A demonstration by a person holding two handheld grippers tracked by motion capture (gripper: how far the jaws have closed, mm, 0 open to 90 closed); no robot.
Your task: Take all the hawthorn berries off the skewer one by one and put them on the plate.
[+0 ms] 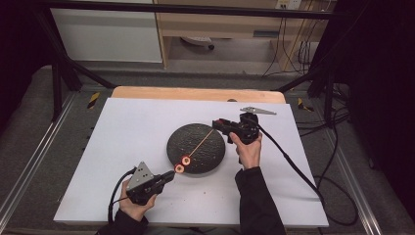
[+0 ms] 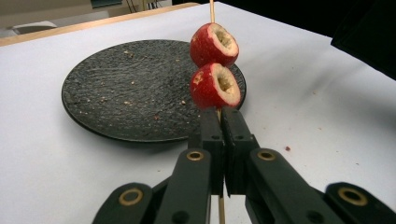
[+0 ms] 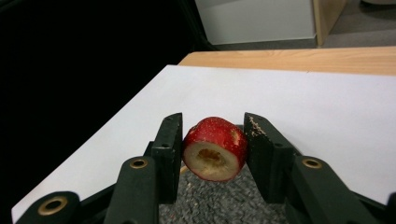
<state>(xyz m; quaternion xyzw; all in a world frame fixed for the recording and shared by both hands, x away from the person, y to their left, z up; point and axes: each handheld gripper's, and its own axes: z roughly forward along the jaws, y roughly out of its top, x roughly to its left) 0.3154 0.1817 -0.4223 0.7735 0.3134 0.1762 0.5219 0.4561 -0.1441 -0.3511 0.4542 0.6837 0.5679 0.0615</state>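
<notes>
Left gripper (image 2: 219, 122) clamped on skewer (image 2: 211, 9) over plate (image 2: 116, 88); right gripper (image 3: 212, 140) pinching fruit (image 3: 215, 148). Risk: misaligned tip splits fruit, or skewer bends.

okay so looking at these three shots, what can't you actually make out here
- Skewer tip: cut off by the top edge in the left gripper view.
- Fruit piece far side: faces away in the right gripper view; whether the skewer has entered it can't be told.
- Right gripper fingers: too small in the high view.

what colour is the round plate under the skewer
Black, with a rough speckled texture and pale crumbs; the plate shows best in the left gripper view.
</notes>
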